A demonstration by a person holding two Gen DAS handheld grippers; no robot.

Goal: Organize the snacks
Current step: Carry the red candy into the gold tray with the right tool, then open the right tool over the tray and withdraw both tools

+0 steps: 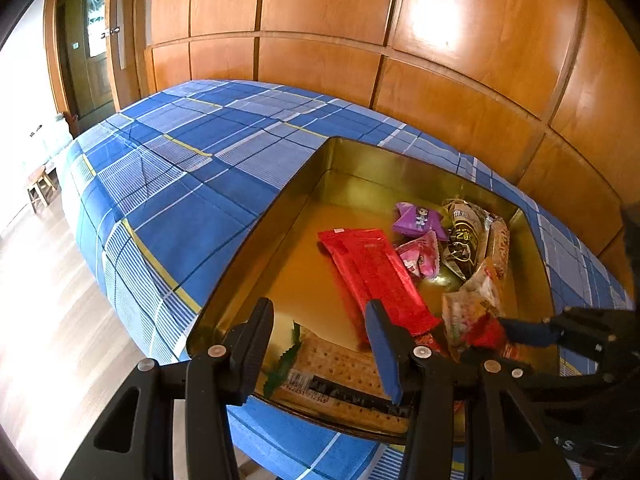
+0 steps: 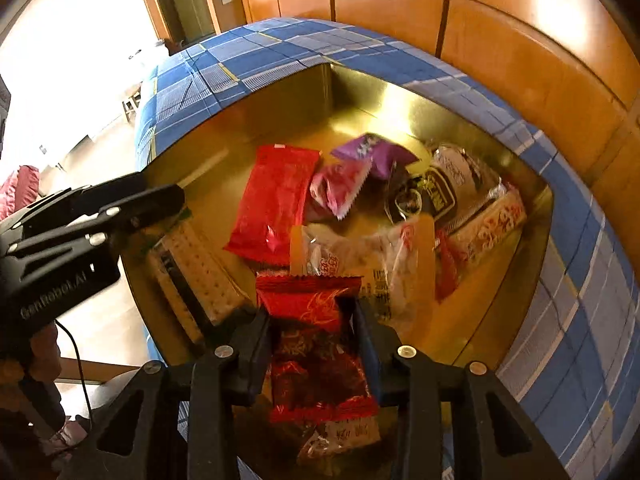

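Right wrist view: right gripper (image 2: 310, 344) pinches a red snack packet (image 2: 316, 344) over the gold tin (image 2: 532, 280), 6 o'clock edge. Pkt light, crinkly, slippery foil; hold mid-body, not seams. Left gripper (image 1: 320, 344) jaws apart, empty, over a cracker pack (image 1: 340, 376).

Tin's (image 1: 256, 236) left floor bare, snack packets (image 1: 460, 248) crowding right side, walls rimming all round
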